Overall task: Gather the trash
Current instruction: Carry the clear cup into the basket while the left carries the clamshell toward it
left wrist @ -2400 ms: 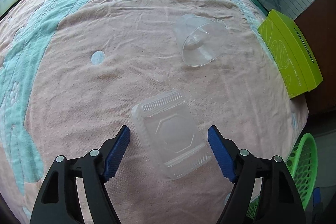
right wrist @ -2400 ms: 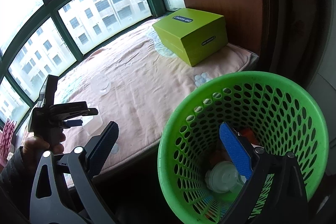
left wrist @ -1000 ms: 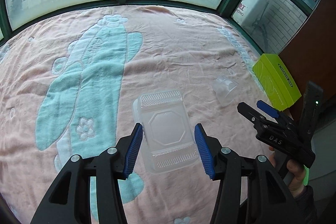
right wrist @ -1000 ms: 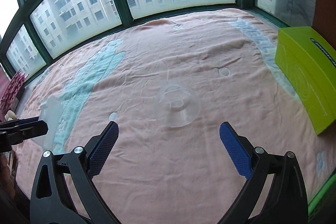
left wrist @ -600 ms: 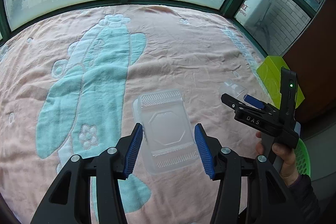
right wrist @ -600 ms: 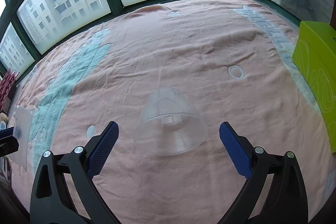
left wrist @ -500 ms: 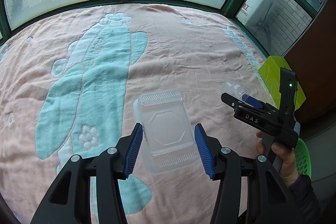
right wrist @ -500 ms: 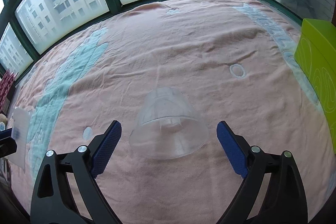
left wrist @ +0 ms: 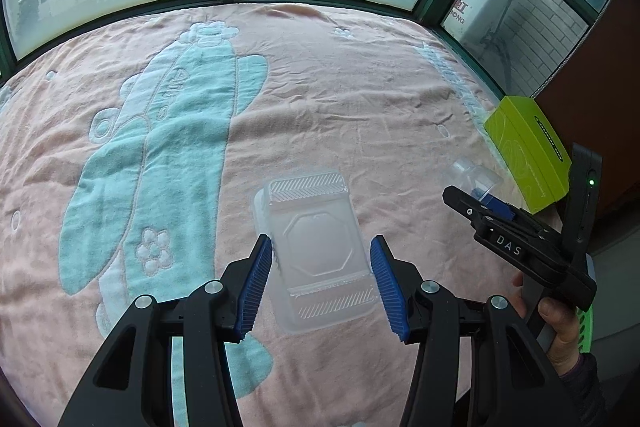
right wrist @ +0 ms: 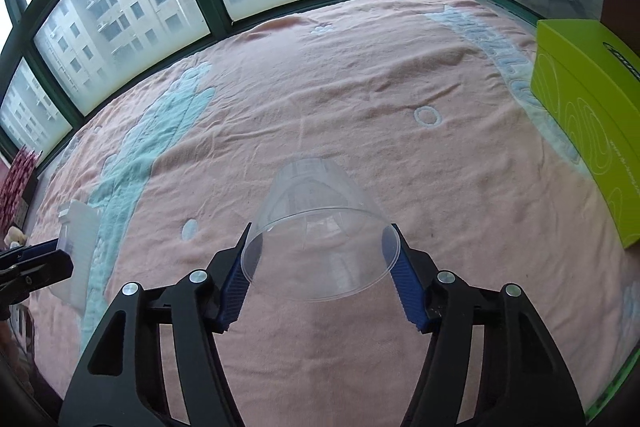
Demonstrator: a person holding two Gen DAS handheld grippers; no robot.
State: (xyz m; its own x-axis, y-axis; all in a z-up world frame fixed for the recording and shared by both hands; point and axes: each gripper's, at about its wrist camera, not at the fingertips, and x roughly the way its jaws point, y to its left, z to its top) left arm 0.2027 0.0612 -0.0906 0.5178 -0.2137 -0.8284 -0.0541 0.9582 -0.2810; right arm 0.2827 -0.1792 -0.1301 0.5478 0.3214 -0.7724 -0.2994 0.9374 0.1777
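A clear plastic clamshell container [left wrist: 308, 195] hangs above the pink blanket [left wrist: 360, 87], and my left gripper [left wrist: 320, 247] is shut on its two long sides. In the right wrist view the same container [right wrist: 78, 227] shows at the far left. A clear plastic cup [right wrist: 316, 195] lies on its side on the blanket, mouth toward the camera. My right gripper [right wrist: 320, 239] is closing on it, its blue pads touching the rim on both sides. From the left wrist view the cup [left wrist: 472, 175] sits at the tip of the right gripper [left wrist: 480, 203], which a hand [left wrist: 560, 323] holds.
A lime green box [right wrist: 592, 131] stands on the blanket at the right edge, close beside the cup. A strip of the green basket rim [left wrist: 584, 327] shows below the bed edge at the right. Windows with dark green frames close off the far side.
The right gripper came from over the basket to the cup, moved in close and closed its jaws onto the rim. The left gripper closed on the container, lifted it, and has since held still.
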